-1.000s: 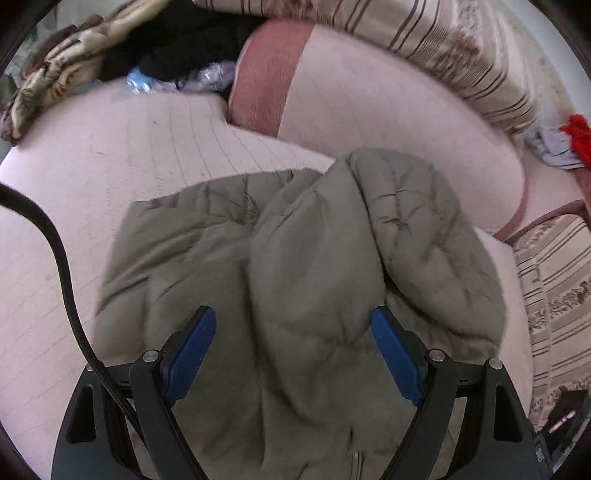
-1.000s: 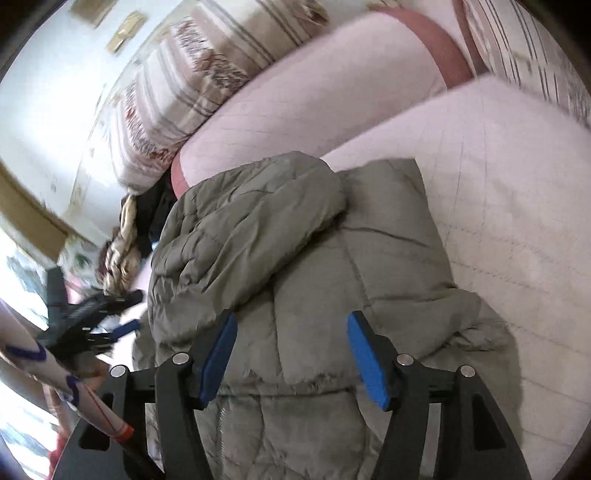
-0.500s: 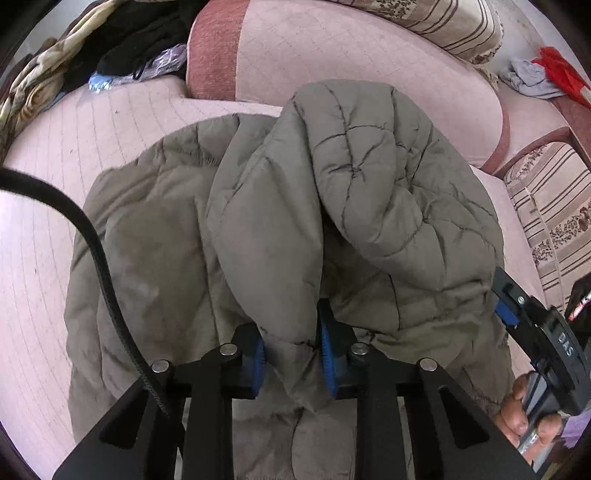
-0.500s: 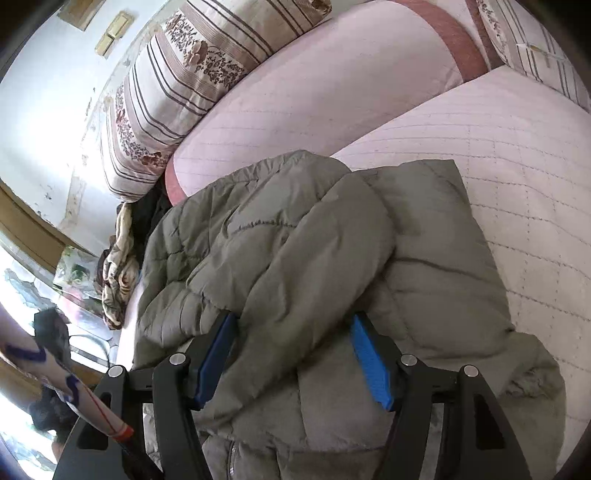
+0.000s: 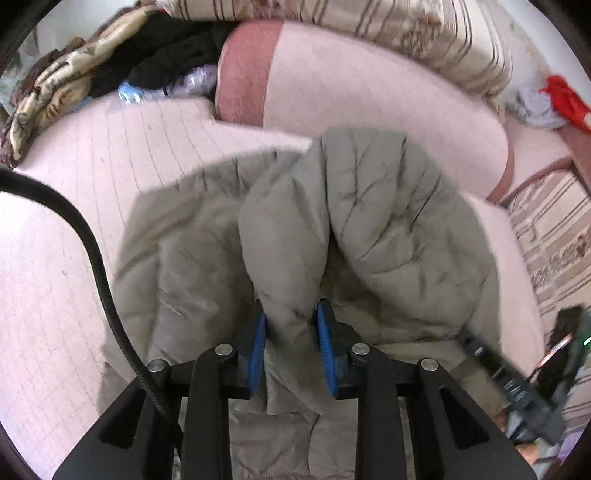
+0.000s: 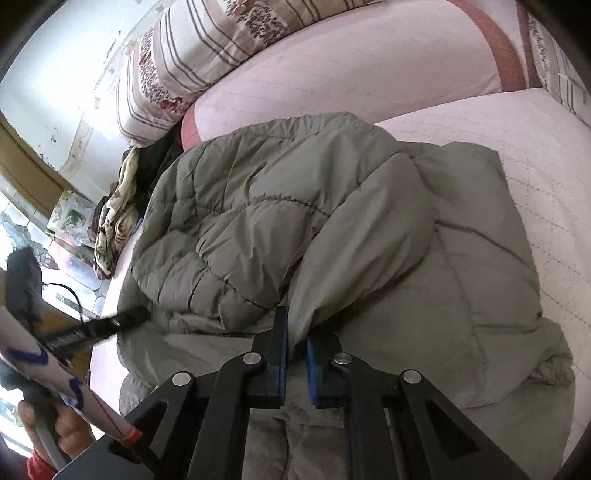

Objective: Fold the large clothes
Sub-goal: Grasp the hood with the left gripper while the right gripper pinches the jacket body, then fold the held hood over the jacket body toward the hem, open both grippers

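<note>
An olive-green quilted jacket [image 5: 388, 221] lies crumpled on a pale pink sofa seat [image 5: 74, 221]. My left gripper [image 5: 291, 332] is shut on a thick fold of the jacket, which bulges up between its blue pads. In the right wrist view the same jacket [image 6: 258, 229] fills the middle. My right gripper [image 6: 295, 347] is shut on a thin edge of a jacket fold. The left gripper also shows in the right wrist view [image 6: 110, 325] at the jacket's left edge.
A pink bolster [image 5: 369, 107] and striped cushions [image 5: 406, 29] stand behind the jacket. A heap of dark and patterned clothes [image 5: 110, 66] lies at the back left. Red and grey cloth [image 5: 554, 103] lies at the right. A black cable [image 5: 92, 258] crosses the left.
Both grippers were open over the jacket a second ago. The left one closed on a fold first. The right one has now closed on a fold too.
</note>
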